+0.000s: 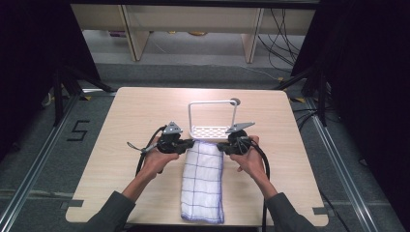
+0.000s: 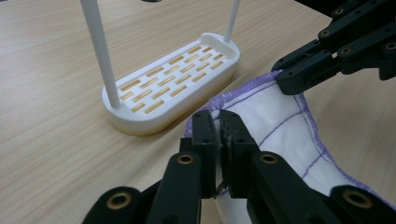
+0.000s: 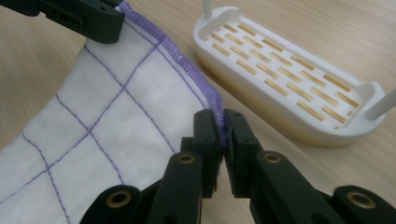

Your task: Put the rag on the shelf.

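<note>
1. High view, table (image 1: 125, 145): pale wood, rounded corners. Wide bare surface to the left and right of the work; a narrower bare strip at the far edge, behind the rack.
2. High view, cloth (image 1: 203, 186): white with purple grid lines, folded into a long strip. It runs from the near table edge up to the two grippers, and its near end lies at that edge.
3. High view, rack (image 1: 211, 121): white slotted base with a tall wire hoop, just beyond the cloth's far end, between the grippers. It blocks the way farther on.
4. High view, left gripper (image 1: 189, 143) and right gripper (image 1: 221, 146): each at a far corner of the cloth, tips facing inward, close together.
5. High view, surroundings: dark floor, a "5" mark (image 1: 79, 130) at left, cables (image 1: 283, 34) far right, table legs (image 1: 137, 36) beyond.
6. Left gripper view: the left gripper (image 2: 219, 122) is clamped on the cloth's (image 2: 280, 126) hemmed corner. The rack (image 2: 175, 84) stands just left of it, its post (image 2: 99, 49) near. The right gripper (image 2: 292, 79) pinches the other corner at right.
7. Right gripper view: the right gripper (image 3: 221, 123) is clamped on the purple hem of the cloth (image 3: 116, 130). The rack (image 3: 285, 79) lies just to the right, apart from the hem. The left gripper (image 3: 105, 23) holds the corner at upper left.
</note>
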